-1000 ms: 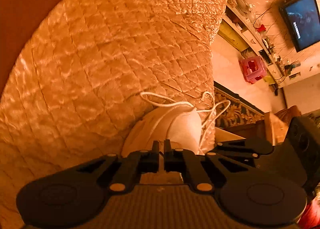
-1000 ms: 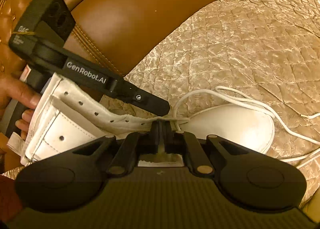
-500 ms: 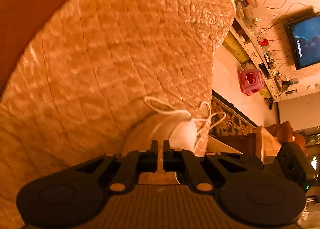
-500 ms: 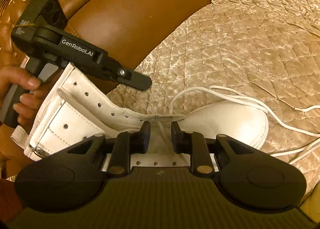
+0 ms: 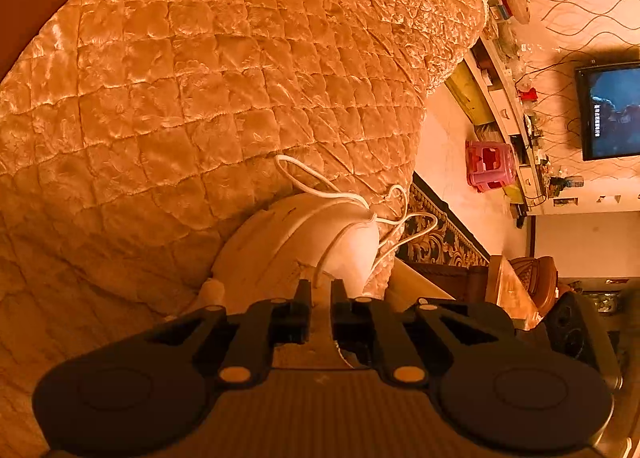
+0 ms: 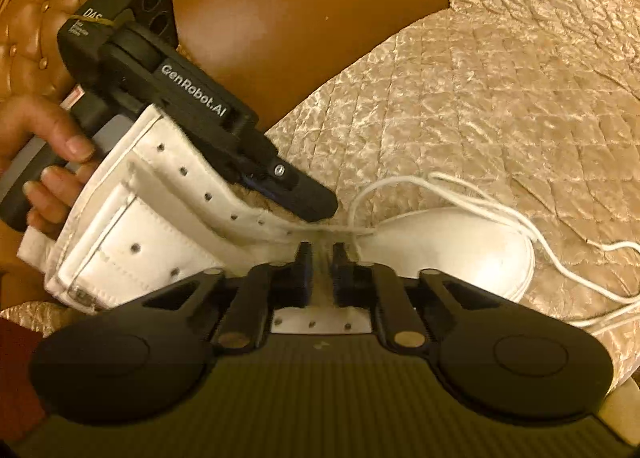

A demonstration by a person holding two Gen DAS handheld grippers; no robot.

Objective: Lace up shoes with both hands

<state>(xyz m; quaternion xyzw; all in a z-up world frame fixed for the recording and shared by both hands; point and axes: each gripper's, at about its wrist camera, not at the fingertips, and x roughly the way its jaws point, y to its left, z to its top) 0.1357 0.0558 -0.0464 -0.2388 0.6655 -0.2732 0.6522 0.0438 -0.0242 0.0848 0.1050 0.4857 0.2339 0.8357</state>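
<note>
A white high-top shoe lies on its side on the sofa, its toe pointing away from me. Its white lace loops loosely over the toe and trails onto the cover. My left gripper hovers at the lowest eyelets. Its jaws are opening to a narrow gap, and a lace strand runs down into that gap without being pinched. In the right wrist view the left gripper lies across the shoe's open throat. My right gripper is over the tongue. Its jaws are closing to a slit, and the lace crosses just past the tips.
A person's hand holds the left gripper's handle. The shoe rests on a quilted gold sofa cover with a brown leather backrest behind. Past the sofa edge are a patterned rug, a pink stool and a wall television.
The left gripper sank toward the shoe, rolled, and its jaws parted slightly. The right gripper's jaws spread wide half a second ago and have come back together.
</note>
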